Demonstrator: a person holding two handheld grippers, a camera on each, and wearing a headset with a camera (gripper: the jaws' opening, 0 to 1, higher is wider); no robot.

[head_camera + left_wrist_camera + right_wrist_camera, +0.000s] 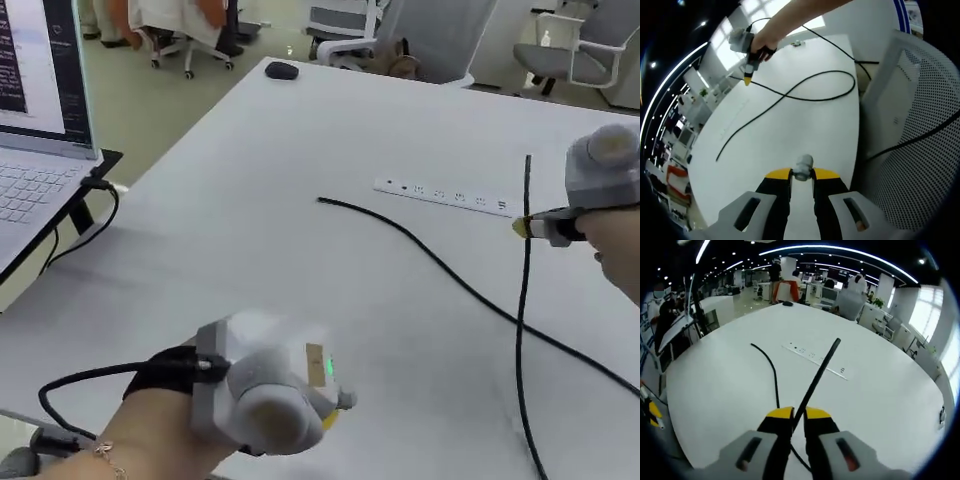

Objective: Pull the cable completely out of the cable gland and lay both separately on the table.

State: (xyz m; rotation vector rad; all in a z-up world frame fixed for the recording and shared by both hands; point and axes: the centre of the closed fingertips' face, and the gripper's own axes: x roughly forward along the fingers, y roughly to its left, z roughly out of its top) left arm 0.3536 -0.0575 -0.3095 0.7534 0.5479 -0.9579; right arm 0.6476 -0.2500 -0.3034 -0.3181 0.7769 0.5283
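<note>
Left gripper [802, 174]: bottom centre of the left gripper view; in the head view it sits low, just left of centre, over the near part of the worktop [250, 260].
Left fingers [777, 174]: narrow, closed on the cable gland.
Cable gland [803, 165]: small, pale grey and round, pinched between the yellow tips. No cable runs through it, and it is well apart from the cable.
Right gripper [793, 415]: bottom centre of the right gripper view, at the right edge of the head view and in the upper left of the left gripper view.
Right fingers [780, 413]: narrow, clamped on the cable a little way below its free end.
Cable [450, 270]: black and thin. One end lies on the worktop near the centre of the head view, and the run slants from there to the lower right. A second strand crosses it, rising to the right fingers. Its free end sticks up past them, off the worktop.
Worktop: white and broad.
Power strip [445, 195]: white and flat, lying beyond the cable, right of centre in the head view.
Laptop [35, 110]: open, on a stand at the upper left edge.
Mouse [282, 70]: dark, at the far edge of the worktop.
Office chairs [420, 35]: pale, beyond the worktop along the top of the frame.
</note>
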